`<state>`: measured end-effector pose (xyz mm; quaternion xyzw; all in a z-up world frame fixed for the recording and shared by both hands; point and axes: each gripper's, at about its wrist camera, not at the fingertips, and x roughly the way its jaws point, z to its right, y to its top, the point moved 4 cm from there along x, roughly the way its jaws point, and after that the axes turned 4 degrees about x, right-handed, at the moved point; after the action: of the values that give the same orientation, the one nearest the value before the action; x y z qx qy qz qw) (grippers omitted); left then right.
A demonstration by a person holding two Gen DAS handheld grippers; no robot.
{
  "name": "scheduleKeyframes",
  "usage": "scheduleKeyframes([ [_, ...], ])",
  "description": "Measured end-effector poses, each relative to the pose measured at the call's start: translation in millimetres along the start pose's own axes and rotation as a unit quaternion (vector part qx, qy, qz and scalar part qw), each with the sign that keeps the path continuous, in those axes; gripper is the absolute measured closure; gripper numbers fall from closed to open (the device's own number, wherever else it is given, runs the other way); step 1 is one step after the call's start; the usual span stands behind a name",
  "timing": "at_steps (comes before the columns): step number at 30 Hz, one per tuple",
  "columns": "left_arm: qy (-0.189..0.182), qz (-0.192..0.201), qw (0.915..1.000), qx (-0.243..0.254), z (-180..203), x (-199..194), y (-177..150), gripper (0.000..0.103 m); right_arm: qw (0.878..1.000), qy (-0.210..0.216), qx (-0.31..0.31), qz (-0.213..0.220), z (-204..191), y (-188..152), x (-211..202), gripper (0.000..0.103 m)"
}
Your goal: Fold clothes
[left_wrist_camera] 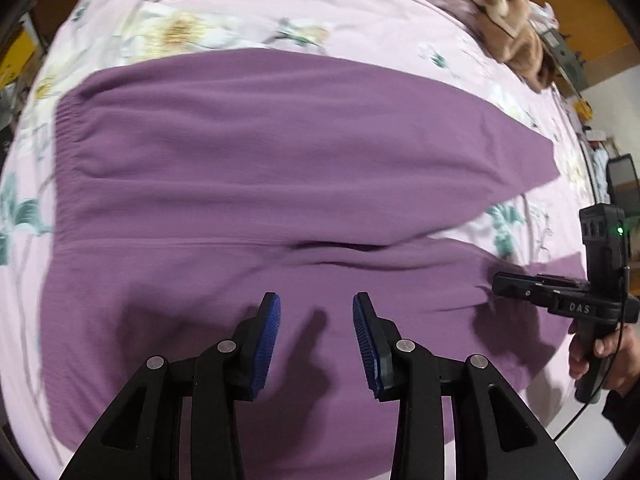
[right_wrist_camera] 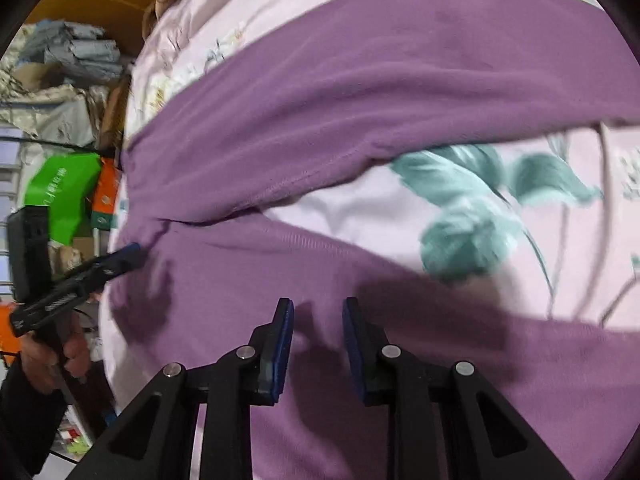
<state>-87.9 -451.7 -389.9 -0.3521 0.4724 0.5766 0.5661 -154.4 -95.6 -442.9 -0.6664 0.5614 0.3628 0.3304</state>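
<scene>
Two legs of a pair of purple fleece trousers (left_wrist_camera: 280, 152) lie spread flat on the bed's floral sheet (left_wrist_camera: 168, 28), waistband at the left and legs fanning apart to the right, presumably laid out so that one leg can be folded onto the other. Over the seat of the trousers, the left tool (left_wrist_camera: 316, 336) hovers partly open, its blue pads (left_wrist_camera: 267, 344) empty. Further right, over the near leg, the right tool (right_wrist_camera: 318, 344) is likewise part-open and grips nothing.
</scene>
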Motion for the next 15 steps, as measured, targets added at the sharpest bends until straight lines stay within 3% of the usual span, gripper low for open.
scheduleKeyframes([
  [2, -0.007, -0.010, 0.9999, 0.009, 15.7, 8.9, -2.4, 0.064, 1.000, 0.007, 0.000, 0.010, 3.1, -9.9, -13.7, 0.076],
  [6, -0.018, -0.031, 0.9990, 0.028, 48.9, 26.8, -5.4, 0.064, 0.998, -0.027, 0.040, 0.032, 52.3, -29.4, -43.8, 0.076],
  [9, -0.025, -0.038, 0.9977, 0.051, 77.5, 35.8, -2.9, 0.064, 0.989, -0.075, 0.109, 0.073, 113.9, -37.9, -76.1, 0.076],
  [14, -0.043, -0.048, 0.9952, 0.074, 127.9, 56.2, 4.3, 0.064, 0.971, -0.077, 0.187, 0.130, 172.9, -48.4, -126.6, 0.076],
  [15, -0.045, -0.051, 0.9944, 0.081, 140.6, 60.3, 5.6, 0.064, 0.973, -0.075, 0.183, 0.121, 173.6, -55.1, -125.6, 0.076],
])
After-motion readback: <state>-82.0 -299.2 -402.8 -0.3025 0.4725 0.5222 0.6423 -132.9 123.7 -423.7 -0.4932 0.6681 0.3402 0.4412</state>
